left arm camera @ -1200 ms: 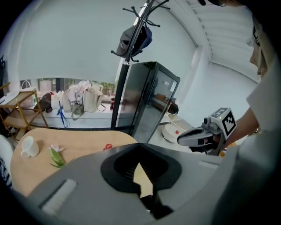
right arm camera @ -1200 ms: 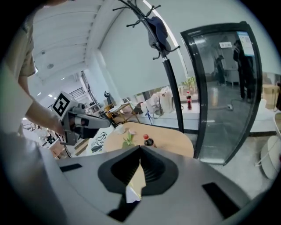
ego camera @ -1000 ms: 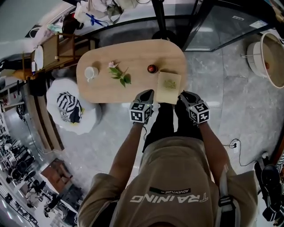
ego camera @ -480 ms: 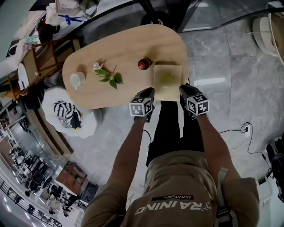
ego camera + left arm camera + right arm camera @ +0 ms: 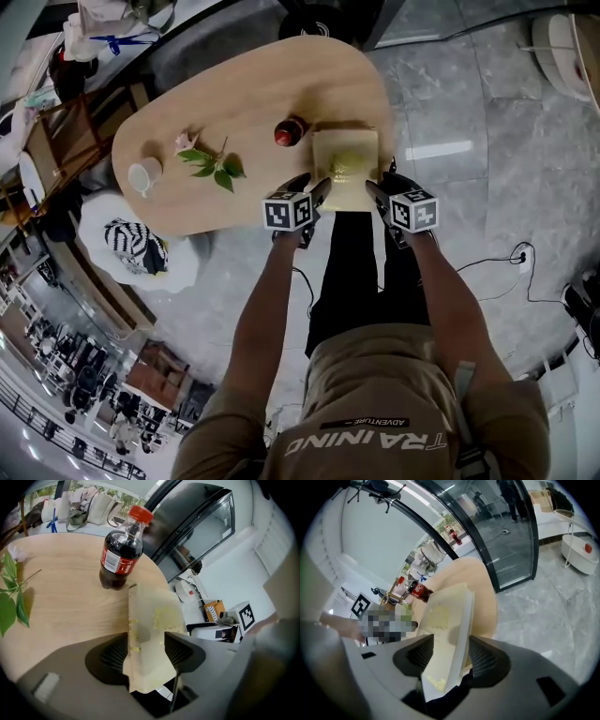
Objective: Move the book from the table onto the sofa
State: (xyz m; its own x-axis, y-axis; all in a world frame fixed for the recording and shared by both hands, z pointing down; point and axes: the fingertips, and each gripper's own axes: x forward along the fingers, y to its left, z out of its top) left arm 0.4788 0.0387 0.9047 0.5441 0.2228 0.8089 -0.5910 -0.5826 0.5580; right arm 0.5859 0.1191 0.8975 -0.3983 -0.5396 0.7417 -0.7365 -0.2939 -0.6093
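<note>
At the table (image 5: 216, 103) edge, four o'clock: left gripper (image 5: 316, 189) and right gripper (image 5: 374, 190), jaws just opened, straddle the book (image 5: 345, 169) (ungripped; sofa trip remains).

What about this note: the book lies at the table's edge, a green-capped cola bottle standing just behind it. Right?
No: the cap on the bottle is red, not green, as the left gripper view shows. The book lies as stated.

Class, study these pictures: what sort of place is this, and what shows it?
Probably an office lounge or lobby: a rounded light wooden table stands on polished grey stone floor tiles, near a curved dark-framed glass partition.
</note>
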